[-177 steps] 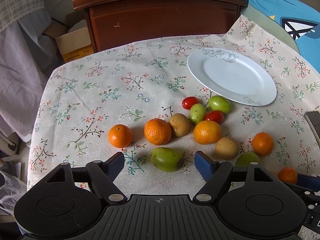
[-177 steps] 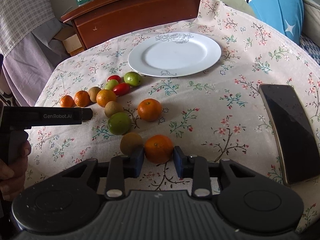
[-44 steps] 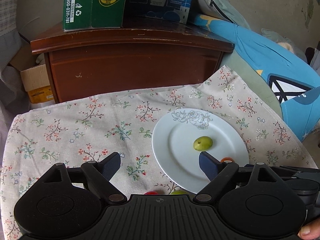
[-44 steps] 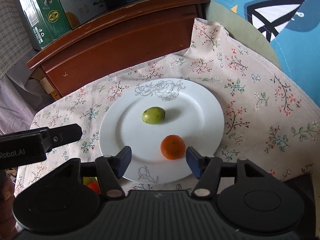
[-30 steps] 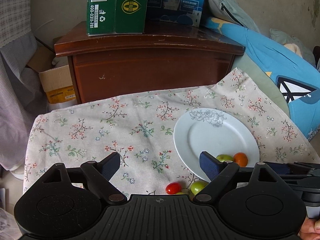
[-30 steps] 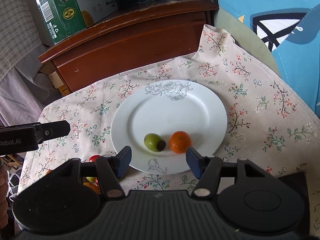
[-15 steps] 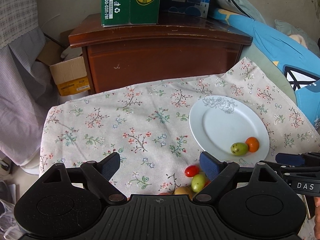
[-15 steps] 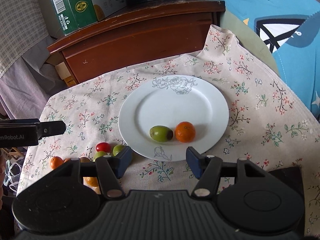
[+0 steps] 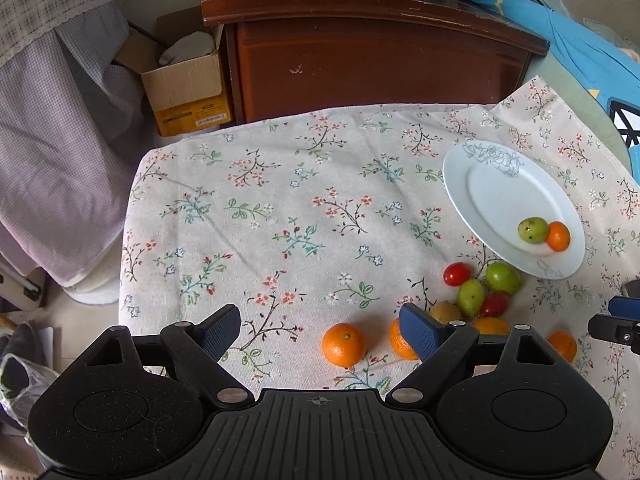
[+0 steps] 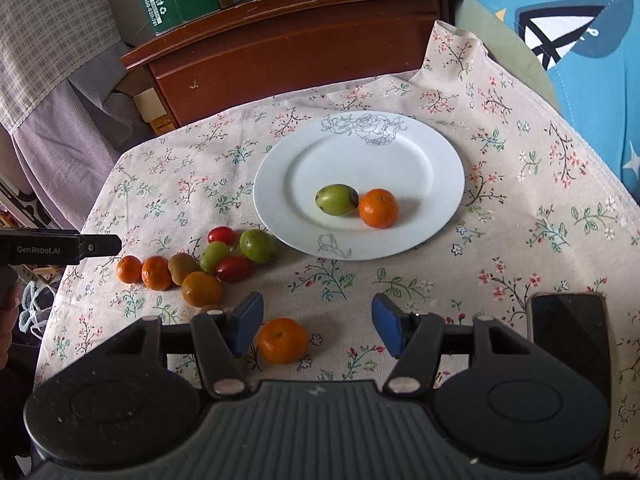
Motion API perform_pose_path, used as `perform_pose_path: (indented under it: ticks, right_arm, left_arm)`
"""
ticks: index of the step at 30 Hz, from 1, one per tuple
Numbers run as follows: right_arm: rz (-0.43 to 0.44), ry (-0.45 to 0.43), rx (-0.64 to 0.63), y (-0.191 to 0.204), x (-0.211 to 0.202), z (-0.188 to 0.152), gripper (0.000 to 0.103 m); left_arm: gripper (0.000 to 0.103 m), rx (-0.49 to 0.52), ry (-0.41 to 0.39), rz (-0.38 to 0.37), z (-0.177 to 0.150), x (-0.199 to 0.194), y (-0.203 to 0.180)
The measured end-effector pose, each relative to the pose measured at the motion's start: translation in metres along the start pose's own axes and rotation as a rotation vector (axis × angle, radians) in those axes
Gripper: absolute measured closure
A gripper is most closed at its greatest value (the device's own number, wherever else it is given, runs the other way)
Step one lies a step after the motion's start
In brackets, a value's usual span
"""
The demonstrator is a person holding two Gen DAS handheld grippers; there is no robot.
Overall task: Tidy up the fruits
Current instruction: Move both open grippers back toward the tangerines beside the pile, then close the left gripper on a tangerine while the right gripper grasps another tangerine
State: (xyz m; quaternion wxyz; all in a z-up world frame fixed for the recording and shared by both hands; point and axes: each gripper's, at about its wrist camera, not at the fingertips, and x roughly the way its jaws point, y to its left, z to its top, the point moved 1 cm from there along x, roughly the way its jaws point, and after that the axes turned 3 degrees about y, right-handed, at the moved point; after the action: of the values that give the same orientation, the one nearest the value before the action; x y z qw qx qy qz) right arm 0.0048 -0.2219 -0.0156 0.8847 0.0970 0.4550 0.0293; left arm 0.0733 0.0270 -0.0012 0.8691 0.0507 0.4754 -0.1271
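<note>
Both empty and spread wide: right hand-held gripper hangs over a loose orange near its left finger; left hand-held gripper above another orange

The right gripper is hovering with jaws spread wide and empty over the floral-clothed surface. A round orange mandarin is sitting just inside its left finger. Beyond, a white round plate is carrying a green oval fruit touching a second orange mandarin.
</note>
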Motion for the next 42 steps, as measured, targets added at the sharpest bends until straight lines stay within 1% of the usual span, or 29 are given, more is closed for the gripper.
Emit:
perform_pose_path:
  ticks: [1, 3, 6, 10, 13, 18, 21, 23, 24, 29, 34, 38, 42]
  right_arm:
    - [0.004, 0.002, -0.005, 0.001, 0.0, -0.001, 0.043]
    - [0.007, 0.009, -0.013, 0.002, 0.001, -0.004, 0.046]
    - [0.024, 0.024, -0.021, 0.006, 0.003, -0.005, 0.05]
    - [0.032, 0.04, -0.055, 0.012, 0.005, -0.009, 0.05]
    - [0.036, 0.066, -0.066, 0.014, 0.01, -0.011, 0.055]
    - [0.029, 0.091, -0.065, 0.013, 0.016, -0.014, 0.055]
    - [0.031, 0.1, -0.061, 0.013, 0.02, -0.015, 0.055]
    - [0.028, 0.103, -0.064, 0.014, 0.022, -0.016, 0.057]
    - [0.028, 0.106, -0.065, 0.014, 0.023, -0.016, 0.059]
    - [0.03, 0.113, -0.07, 0.016, 0.028, -0.016, 0.061]
    - [0.026, 0.115, -0.08, 0.019, 0.033, -0.016, 0.066]
    - [0.028, 0.109, -0.085, 0.02, 0.034, -0.016, 0.071]
    - [0.027, 0.104, -0.082, 0.021, 0.035, -0.015, 0.071]
  left_arm:
    - [0.015, 0.002, 0.002, 0.007, -0.002, 0.001, 0.002]
    - [0.015, 0.013, 0.005, 0.019, -0.005, 0.002, 0.003]
    - [0.015, 0.056, 0.013, 0.029, -0.01, 0.005, 0.003]
    - [0.016, 0.108, 0.02, 0.023, -0.018, 0.008, 0.0]
    - [0.017, 0.151, 0.017, 0.056, -0.023, 0.013, -0.002]
    - [0.017, 0.175, 0.004, 0.035, -0.027, 0.019, -0.003]
    - [0.017, 0.196, -0.018, 0.015, -0.028, 0.022, -0.006]
    - [0.018, 0.212, -0.026, 0.015, -0.028, 0.025, -0.009]
    - [0.021, 0.217, -0.027, 0.014, -0.028, 0.026, -0.01]
    - [0.031, 0.212, -0.021, -0.015, -0.027, 0.033, -0.011]
    - [0.047, 0.198, -0.023, -0.039, -0.027, 0.036, -0.011]
    - [0.051, 0.198, -0.026, -0.037, -0.026, 0.036, -0.013]
    - [0.064, 0.205, -0.028, -0.06, -0.027, 0.034, -0.015]
